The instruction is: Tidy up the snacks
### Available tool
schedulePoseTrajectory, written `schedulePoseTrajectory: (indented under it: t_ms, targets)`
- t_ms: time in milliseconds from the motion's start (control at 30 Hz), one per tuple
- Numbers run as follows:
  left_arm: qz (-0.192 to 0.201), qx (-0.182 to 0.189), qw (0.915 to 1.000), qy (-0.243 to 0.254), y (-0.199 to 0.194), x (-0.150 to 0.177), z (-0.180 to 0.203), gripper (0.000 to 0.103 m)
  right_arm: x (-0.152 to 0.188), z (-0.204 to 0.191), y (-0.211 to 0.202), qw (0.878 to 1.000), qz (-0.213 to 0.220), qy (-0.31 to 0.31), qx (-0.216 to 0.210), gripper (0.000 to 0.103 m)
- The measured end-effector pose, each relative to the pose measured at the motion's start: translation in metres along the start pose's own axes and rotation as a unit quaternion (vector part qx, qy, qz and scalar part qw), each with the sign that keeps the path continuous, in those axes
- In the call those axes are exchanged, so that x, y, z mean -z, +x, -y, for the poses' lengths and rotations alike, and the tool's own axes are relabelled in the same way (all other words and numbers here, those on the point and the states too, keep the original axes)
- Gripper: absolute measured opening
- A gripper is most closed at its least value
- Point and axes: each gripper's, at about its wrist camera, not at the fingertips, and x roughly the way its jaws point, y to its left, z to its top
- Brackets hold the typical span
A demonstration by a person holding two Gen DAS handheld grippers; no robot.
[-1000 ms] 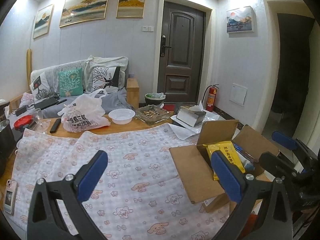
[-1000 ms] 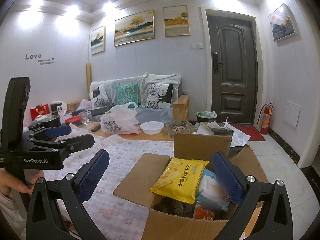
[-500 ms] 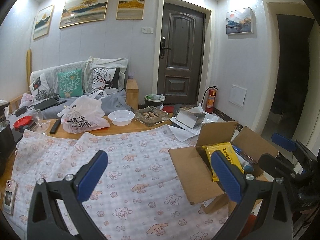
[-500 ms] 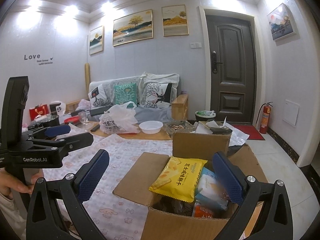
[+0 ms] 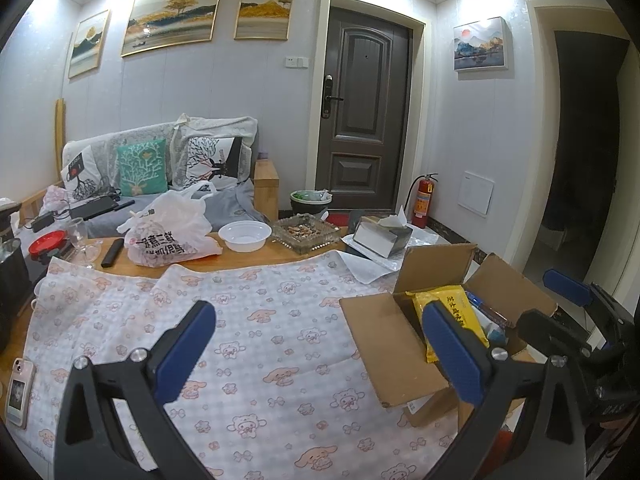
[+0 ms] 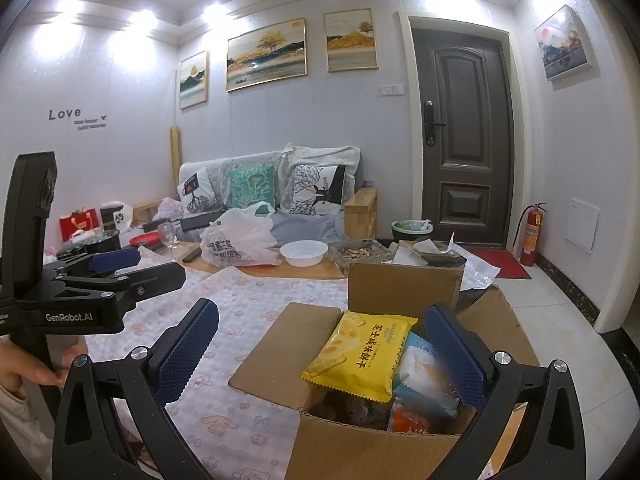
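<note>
An open cardboard box (image 6: 360, 444) sits at the table's right edge, also seen in the left wrist view (image 5: 384, 344). A yellow cracker bag (image 6: 360, 352) lies on top inside it, also in the left view (image 5: 448, 308), with blue-white and orange packets (image 6: 420, 384) under it. My right gripper (image 6: 320, 352) is open and empty just above the box. My left gripper (image 5: 320, 344) is open and empty over the patterned tablecloth (image 5: 260, 320), left of the box.
At the table's far side stand a white plastic bag (image 5: 168, 232), a white bowl (image 5: 242, 234), a glass ashtray (image 5: 306, 232), a tissue box (image 5: 380, 236) and a wine glass (image 5: 80, 240). A phone (image 5: 18, 392) lies at the near left. Sofa and door lie behind.
Both grippers have drifted slightly; the box and bag sit a little lower and nearer in the right view. Nothing was grasped or released.
</note>
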Motion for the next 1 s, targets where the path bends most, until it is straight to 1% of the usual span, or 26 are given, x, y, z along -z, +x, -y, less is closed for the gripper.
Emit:
schedulePoseTrajectory:
  t_ms: [400,767,1000]
  targets:
    - [0.003,0.001,1.0000,-0.004,-0.004,0.001,0.000,0.102,0.004,-0.007,-0.004,1.000,-0.003,-0.001,0.007,0.103]
    - [0.007,-0.005,0.9999,-0.007,-0.010,0.002,-0.001,0.102,0.004,-0.008,-0.004,1.000,-0.004,0.000,0.007,0.103]
    - [0.006,-0.006,0.9999,-0.011,-0.013,0.004,-0.003,0.102,0.001,-0.017,-0.010,1.000,-0.009,-0.004,0.004,0.103]
